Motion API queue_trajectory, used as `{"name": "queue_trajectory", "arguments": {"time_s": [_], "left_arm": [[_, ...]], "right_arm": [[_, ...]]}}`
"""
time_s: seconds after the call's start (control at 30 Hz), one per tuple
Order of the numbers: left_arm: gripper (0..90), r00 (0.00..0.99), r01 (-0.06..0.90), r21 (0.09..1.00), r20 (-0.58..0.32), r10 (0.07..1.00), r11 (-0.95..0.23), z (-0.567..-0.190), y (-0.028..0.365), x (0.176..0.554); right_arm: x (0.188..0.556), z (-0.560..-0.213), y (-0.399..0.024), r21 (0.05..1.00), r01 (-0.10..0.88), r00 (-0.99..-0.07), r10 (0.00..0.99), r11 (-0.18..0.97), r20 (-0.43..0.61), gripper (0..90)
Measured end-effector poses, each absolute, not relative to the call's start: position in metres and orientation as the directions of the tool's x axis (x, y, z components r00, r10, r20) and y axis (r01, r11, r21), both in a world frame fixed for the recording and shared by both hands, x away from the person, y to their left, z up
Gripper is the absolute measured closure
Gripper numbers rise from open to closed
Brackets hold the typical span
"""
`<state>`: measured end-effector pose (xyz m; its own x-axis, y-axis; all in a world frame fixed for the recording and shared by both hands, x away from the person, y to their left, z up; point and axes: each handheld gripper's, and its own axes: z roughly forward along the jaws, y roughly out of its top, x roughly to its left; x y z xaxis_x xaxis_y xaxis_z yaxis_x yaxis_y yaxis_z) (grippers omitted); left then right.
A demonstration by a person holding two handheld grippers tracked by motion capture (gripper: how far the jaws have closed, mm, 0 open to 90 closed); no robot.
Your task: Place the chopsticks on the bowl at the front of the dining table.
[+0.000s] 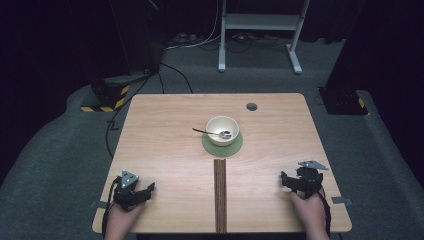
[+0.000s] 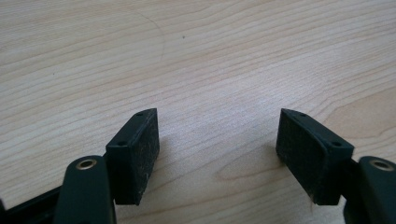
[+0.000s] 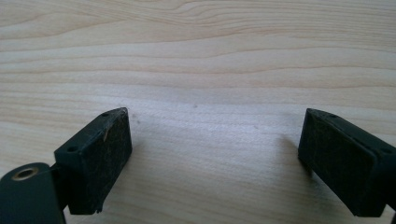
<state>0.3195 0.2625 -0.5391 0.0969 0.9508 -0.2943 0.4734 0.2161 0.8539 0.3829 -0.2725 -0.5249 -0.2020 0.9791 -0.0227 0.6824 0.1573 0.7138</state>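
A cream bowl (image 1: 223, 130) stands on a round green mat (image 1: 222, 144) past the middle of the wooden table (image 1: 165, 145). A metal spoon (image 1: 210, 133) rests in the bowl, its handle sticking out to the left. My left gripper (image 1: 144, 192) lies on the table near the front left corner, held by a hand. Its jaws stand open over bare wood, pads (image 2: 140, 154) wide apart, in the left gripper view (image 2: 217, 140). My right gripper (image 1: 290, 181) lies near the front right corner. Its pads (image 3: 100, 158) are open with nothing between them (image 3: 215, 144).
A dark wood strip (image 1: 219, 192) runs from the mat toward the front edge. A round cable hole (image 1: 251, 106) sits at the table's back right. Beyond the table are a white desk frame (image 1: 260, 30), cables and black stands on the grey floor.
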Motion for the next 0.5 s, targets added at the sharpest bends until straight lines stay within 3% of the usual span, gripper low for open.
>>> {"name": "queue_trajectory", "arguments": {"time_s": [0.5], "left_arm": [[30.7,0.086,0.473,0.854,-0.288,0.954,0.216,-0.5389,0.2614,0.3185]], "right_arm": [[0.3788,-0.5244,-0.2698,0.708,0.686,-0.234,0.972,0.170,-0.007,9.7]]}}
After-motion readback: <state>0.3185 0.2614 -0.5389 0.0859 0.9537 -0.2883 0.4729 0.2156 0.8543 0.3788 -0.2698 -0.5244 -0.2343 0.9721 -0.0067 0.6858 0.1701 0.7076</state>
